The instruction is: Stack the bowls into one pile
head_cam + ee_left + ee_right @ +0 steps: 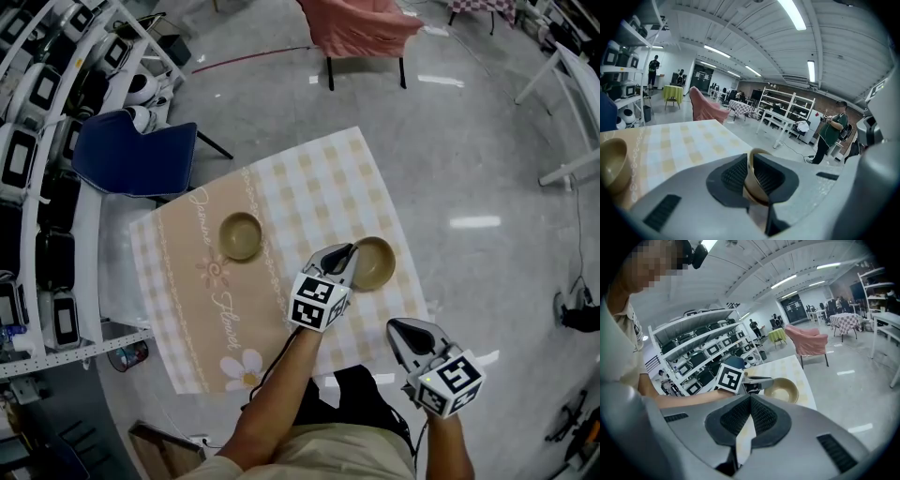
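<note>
Your right gripper [397,328], nearest the lens, hovers at the table's [309,187] near edge by the right corner. Its jaws are pressed together with nothing between them. Your left gripper [349,255] reaches in over the same corner and pinches the rim of the held bowl [377,264], with one pad [733,176] on each face of the thin tan wall. The held bowl lies just inside the right edge. Whether it rests on the cloth [187,309] or rides just above it cannot be told. The free bowl [241,235] stands mouth up, well apart, toward the far edge and about midway along it.

Handling, as a judgement: both bowls look rigid, thin-walled and smooth, and are probably light. A pinch on one side of the rim lets the bowl swing about the pads, and a glossy wall may slip. Hold deep on the rim and keep the mouth level. Lower the held bowl centred into the free bowl so that it nests rather than strikes the rim; if ceramic, it could chip.

Surface: the yellow-and-white checked cloth has a tan flowered band down the middle and lies flat; it may drag under a sliding bowl.

Room: the floor [487,141] is polished grey. A blue chair [136,155] stands beside the far left corner, with shelving [37,141] of devices beyond it. A pink-draped chair [361,28] stands well past the far right corner.
</note>
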A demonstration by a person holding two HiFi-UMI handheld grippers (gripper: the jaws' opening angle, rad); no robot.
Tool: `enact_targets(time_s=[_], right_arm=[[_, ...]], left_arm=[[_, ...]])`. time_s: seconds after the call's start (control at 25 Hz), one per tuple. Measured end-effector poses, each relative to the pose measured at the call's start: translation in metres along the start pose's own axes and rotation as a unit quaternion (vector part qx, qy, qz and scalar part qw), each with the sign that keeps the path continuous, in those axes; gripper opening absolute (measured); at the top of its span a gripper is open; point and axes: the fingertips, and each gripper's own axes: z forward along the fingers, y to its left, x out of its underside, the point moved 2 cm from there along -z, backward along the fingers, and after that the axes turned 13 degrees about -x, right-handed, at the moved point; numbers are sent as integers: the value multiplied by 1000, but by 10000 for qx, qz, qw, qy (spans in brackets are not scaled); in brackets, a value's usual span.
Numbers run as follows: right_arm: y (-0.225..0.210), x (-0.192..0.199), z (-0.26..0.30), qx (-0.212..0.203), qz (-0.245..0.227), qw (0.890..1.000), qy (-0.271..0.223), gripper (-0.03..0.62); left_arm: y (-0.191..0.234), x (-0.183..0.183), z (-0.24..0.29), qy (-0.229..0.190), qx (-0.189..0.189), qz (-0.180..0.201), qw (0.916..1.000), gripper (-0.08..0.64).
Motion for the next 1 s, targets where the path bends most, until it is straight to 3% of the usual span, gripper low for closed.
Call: enact_targets(time_s=[0.36,0.92,1.0], right_arm=[[-20,-2,13,98,-84,9999,100,5],[-119,6,54,1381,-391,9889,386,8],[-130,10,60,1509,-360,9869,451,84]], left_arm=[[13,4,2,18,-273,240,9993,44],[42,1,-17,-303,-354,70,9989,44],[49,-2,-24,-405,-425,112,9982,44]])
